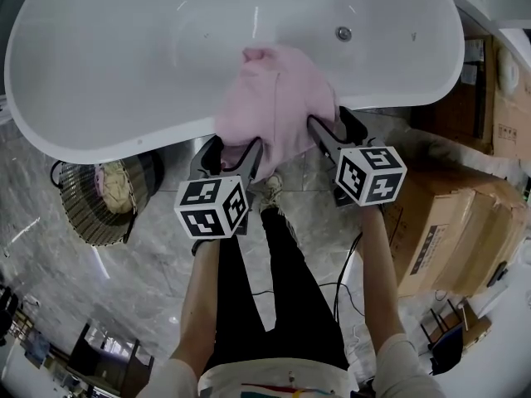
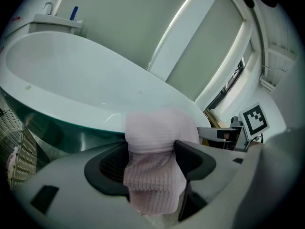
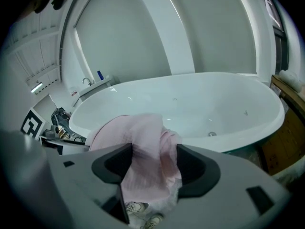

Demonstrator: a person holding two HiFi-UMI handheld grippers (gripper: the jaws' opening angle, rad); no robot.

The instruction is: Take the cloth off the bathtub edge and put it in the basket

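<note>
Floor [image 1: 58, 247]: I record grey marble, glossy, with a thin black cable [image 1: 338, 284] lying on it near the person. Right of the tub [image 1: 108, 56] stands a large cardboard box [image 1: 452, 230]. A second box [image 1: 508, 118] sits farther off at the right edge. Black trousers [image 1: 282, 297] and a pale shoe [image 1: 271, 187] occupy the near centre. In the left gripper view, at the far left, a tap [image 2: 47, 6] and a blue upright item [image 2: 74, 13] stand on a white ledge [image 2: 55, 24]. Frosted panels [image 2: 209, 42] line the wall behind. Dark furniture [image 1: 99, 355] at near left is too small for me to identify.
</note>
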